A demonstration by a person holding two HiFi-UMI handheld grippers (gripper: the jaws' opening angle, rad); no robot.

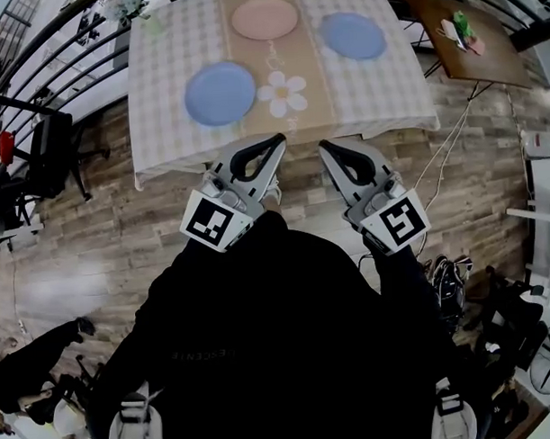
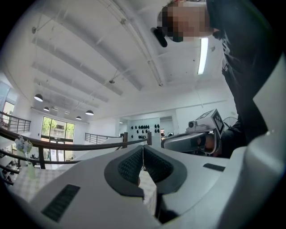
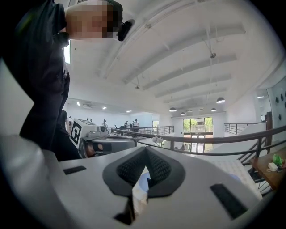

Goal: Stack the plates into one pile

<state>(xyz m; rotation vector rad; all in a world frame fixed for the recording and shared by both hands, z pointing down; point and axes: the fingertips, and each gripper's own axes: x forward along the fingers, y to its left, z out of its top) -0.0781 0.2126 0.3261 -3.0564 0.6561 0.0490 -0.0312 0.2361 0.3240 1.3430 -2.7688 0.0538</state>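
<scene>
Your left gripper [image 1: 274, 144] and right gripper [image 1: 327, 147] hang in front of your chest, well short of the surface [image 1: 161, 65]. Each has its jaws pressed together on nothing.

None of the three plates is stacked yet, and they lie well apart on the checked cloth. Taking the daisy print [image 1: 284, 93] as the dial's centre, the near blue plate [image 1: 219, 93] is at nine o'clock. The pink plate [image 1: 264, 18] is at twelve and the far blue plate [image 1: 352, 35] at two.

Expect the plates to be stiff, smooth and rather slippery. I cannot tell whether they are ceramic or plastic, so treat them as breakable. Each lies flat, so only the rim offers a hold. Open the jaws, slide one pad under the lip at the plate's six o'clock edge and close the other on top. A plate held by one edge will likely droop, so carry it low and set it down level on the next one.
</scene>
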